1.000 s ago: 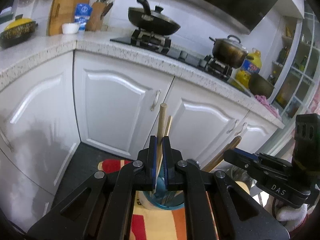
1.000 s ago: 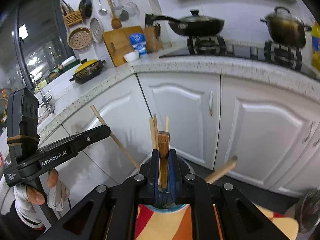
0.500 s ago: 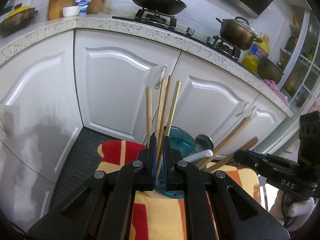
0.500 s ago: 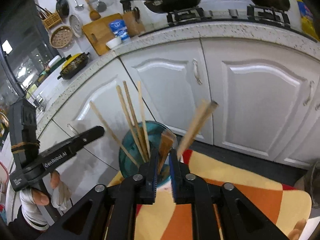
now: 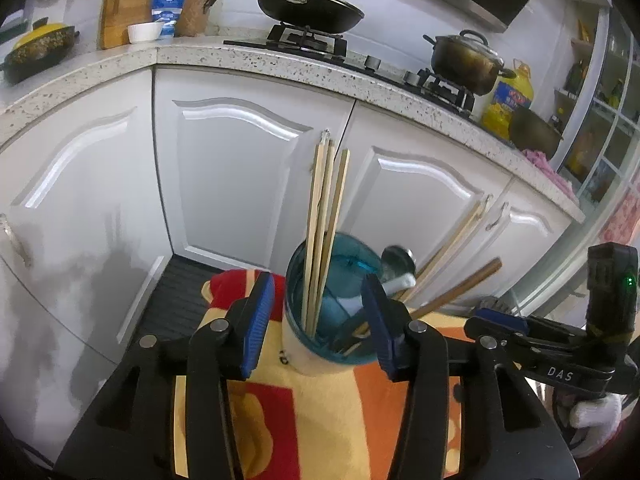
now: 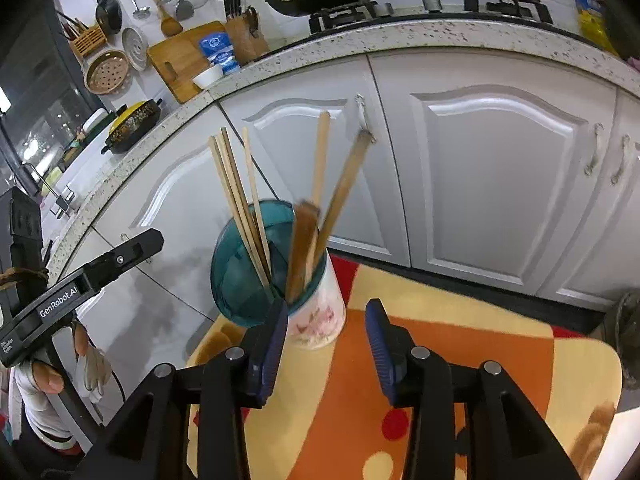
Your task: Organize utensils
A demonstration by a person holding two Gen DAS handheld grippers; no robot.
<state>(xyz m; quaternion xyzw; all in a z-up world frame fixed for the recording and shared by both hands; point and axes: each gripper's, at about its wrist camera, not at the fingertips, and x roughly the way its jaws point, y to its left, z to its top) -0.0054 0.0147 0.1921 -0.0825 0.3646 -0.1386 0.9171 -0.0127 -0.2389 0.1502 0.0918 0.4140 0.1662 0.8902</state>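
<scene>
The left gripper and right gripper have jaws just opening, approx. half wide, holding nothing. The chopsticks stand nearly upright in the holder, tips up; other handles lean right. The holder is between both grippers' jaws.

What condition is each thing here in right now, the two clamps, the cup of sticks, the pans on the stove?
left gripper: open, jaws just opened, gripping nothing.
right gripper: open, jaws just opened, empty.
utensil cup: upright on the cloth.
chopsticks: standing in the cup.
wok: lidded, on the stove.
</scene>
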